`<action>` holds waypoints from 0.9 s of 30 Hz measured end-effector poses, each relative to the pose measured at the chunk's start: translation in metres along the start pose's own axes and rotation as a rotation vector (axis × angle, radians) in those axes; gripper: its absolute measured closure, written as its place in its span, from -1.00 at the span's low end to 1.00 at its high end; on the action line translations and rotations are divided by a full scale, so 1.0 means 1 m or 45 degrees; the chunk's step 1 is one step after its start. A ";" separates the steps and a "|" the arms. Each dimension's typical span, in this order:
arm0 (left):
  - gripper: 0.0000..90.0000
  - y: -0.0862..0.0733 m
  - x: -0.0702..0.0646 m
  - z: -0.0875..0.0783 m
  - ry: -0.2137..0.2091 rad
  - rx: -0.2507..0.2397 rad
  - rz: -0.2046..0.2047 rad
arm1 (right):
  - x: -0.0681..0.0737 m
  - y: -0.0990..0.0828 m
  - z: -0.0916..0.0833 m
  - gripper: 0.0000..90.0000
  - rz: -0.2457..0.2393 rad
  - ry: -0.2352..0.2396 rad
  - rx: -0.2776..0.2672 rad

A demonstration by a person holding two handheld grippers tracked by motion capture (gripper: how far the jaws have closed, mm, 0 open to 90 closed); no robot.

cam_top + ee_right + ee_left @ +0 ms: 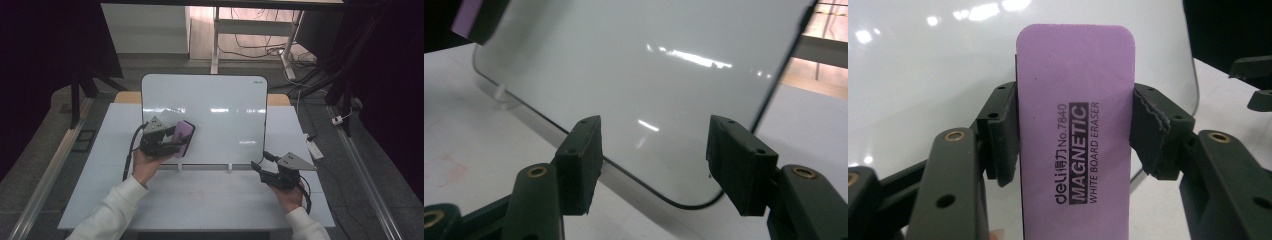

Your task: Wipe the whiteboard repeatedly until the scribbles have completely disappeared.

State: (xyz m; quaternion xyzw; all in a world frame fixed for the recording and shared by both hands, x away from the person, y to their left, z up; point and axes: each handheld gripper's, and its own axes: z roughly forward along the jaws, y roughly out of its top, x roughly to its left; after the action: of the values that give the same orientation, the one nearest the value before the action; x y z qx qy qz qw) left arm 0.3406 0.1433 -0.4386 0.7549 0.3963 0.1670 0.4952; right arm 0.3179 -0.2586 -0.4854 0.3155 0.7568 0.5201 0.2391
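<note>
A white board (pixel 220 115) leans upright on the white table (pixel 200 200), held by small clips at its lower edge. My left gripper (pixel 172 140) is shut on a purple magnetic whiteboard eraser (pixel 183 137), pressed at the board's lower left part. In the left gripper view the eraser (pixel 1075 135) stands upright between both pads (pixel 1000 150), its label reading "MAGNETIC WHITE BOARD ERASER". My right gripper (pixel 260 167) stands open near the board's lower right corner, nothing between its jaws. In the right gripper view the board's rounded corner (pixel 684 200) lies just beyond the right gripper (pixel 654 160).
A white power strip (pixel 315 149) lies off the table's right edge. Cables (pixel 260 50) trail on the floor behind the board, beside white desk legs (pixel 216 45). Dark stand legs (pixel 82 85) rise at the left and right.
</note>
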 end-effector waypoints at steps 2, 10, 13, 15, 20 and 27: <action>-0.08 -0.002 -0.002 0.002 -0.020 -0.006 -0.007 | 0.005 0.001 0.001 -0.13 -0.008 0.018 0.006; -0.08 -0.004 -0.009 0.008 -0.089 -0.033 -0.035 | 0.023 0.006 0.007 -0.13 -0.002 0.084 0.025; -0.08 -0.005 -0.013 0.011 -0.093 -0.034 -0.033 | 0.028 0.007 0.009 -0.13 -0.003 0.103 0.030; -0.08 -0.006 -0.015 0.013 -0.092 -0.031 -0.027 | 0.032 0.007 0.011 -0.13 -0.006 0.113 0.038; -0.08 -0.008 -0.022 0.019 -0.107 -0.015 -0.015 | 0.041 0.009 0.016 -0.14 -0.015 0.151 0.042; -0.08 -0.008 -0.030 0.025 -0.131 -0.011 0.001 | 0.052 0.012 0.019 -0.13 -0.024 0.170 0.060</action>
State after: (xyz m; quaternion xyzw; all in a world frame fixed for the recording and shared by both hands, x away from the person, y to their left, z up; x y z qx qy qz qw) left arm 0.3341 0.1063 -0.4525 0.7606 0.3692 0.1299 0.5179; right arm 0.2980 -0.2060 -0.4829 0.2783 0.7860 0.5199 0.1855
